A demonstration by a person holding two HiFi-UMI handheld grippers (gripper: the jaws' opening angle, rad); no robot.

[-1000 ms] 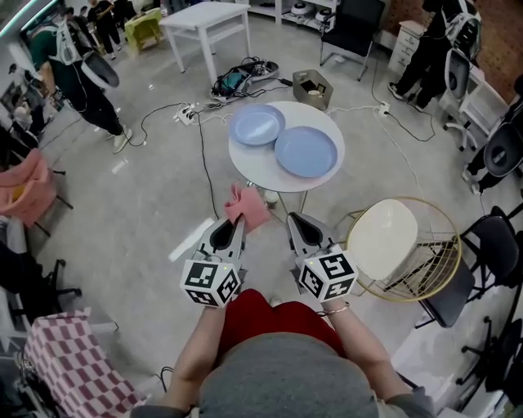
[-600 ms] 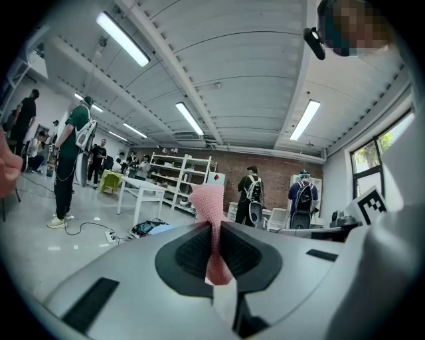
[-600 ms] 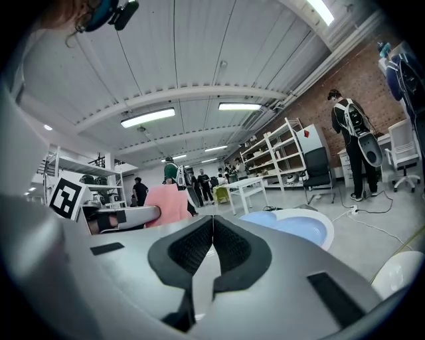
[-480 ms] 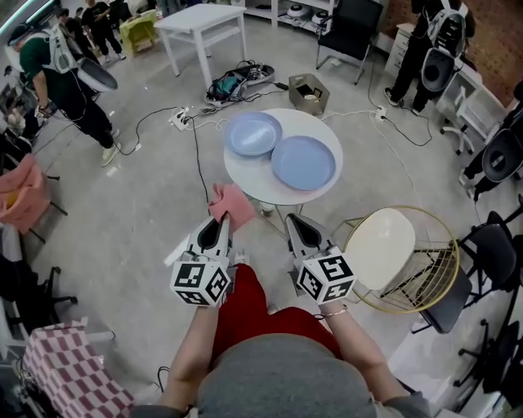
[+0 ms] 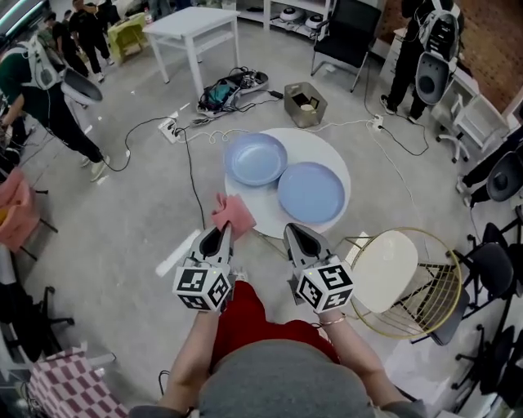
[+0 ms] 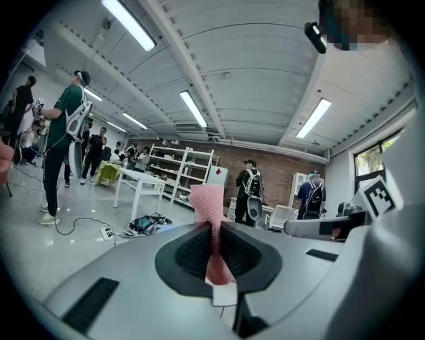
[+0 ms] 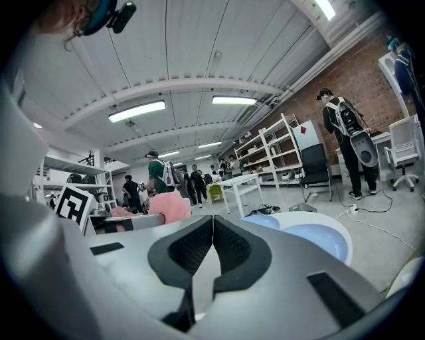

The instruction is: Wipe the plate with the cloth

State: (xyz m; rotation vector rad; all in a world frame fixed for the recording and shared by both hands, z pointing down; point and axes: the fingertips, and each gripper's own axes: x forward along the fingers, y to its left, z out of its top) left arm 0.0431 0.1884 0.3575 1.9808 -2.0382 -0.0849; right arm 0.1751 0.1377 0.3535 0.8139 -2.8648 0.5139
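Right now the cloth [image 6: 211, 219] is pinched between the jaws of my left gripper [image 5: 219, 237], its pink bulk standing up past the tips in a crumpled fold. I hold it in the air by the near left rim of the round table [image 5: 327, 147], apart from both plates. The far plate [image 5: 256, 158] and the near plate [image 5: 310, 192], both pale blue, lie just beside each other on the white top; I cannot tell whether their rims touch. My right gripper [image 5: 296, 235] hangs level with the left one and just beside it, tips toward the table, its jaws pressed together with nothing between them. Its view shows the near plate ahead and the cloth off to its left. To my right stands a wire chair [image 5: 425, 269] with a cream round seat. Beyond the table a grey box [image 5: 305, 103] sits on the concrete floor among trailing cables [image 5: 176, 131], with a square white desk [image 5: 192, 24] farther off. People wearing backpack rigs stand around the room's edges
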